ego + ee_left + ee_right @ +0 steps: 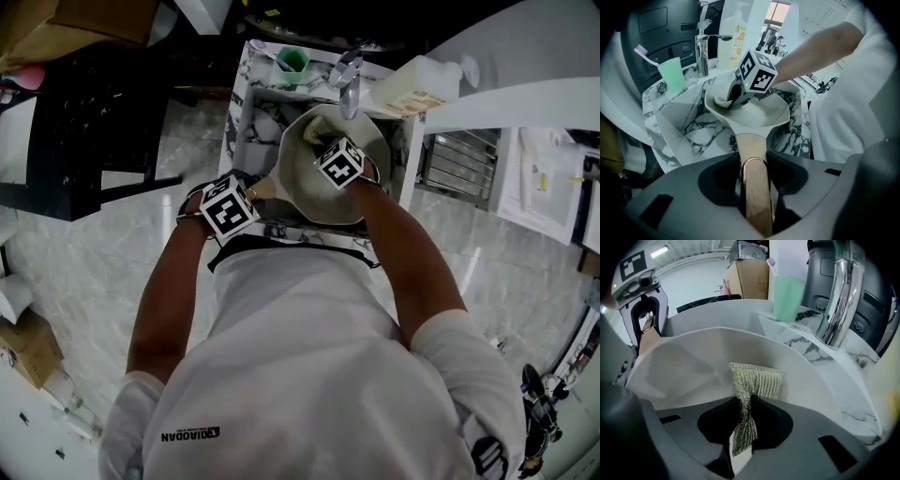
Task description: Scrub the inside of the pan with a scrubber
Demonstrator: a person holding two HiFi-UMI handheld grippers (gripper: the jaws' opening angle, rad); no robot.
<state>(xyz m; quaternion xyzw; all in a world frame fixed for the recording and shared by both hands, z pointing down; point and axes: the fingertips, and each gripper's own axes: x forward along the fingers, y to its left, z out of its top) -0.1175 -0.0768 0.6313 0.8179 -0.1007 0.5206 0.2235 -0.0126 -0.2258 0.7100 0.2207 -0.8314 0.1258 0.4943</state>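
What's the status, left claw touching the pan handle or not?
Touching. The left gripper view shows the left claw shut on the pan handle, jaws pressed against both its sides.

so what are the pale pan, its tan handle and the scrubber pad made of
Pale grey-white pan: smooth matte coating, perhaps ceramic or enamel; the metal under it can't be told.
Tan handle: looks like wood, matte and warm-toned, with a shiny copper-coloured metal rim at its end.
Greenish-silver scrubber: glittery woven mesh, likely metallic-thread fabric; it creases limply where pinched.
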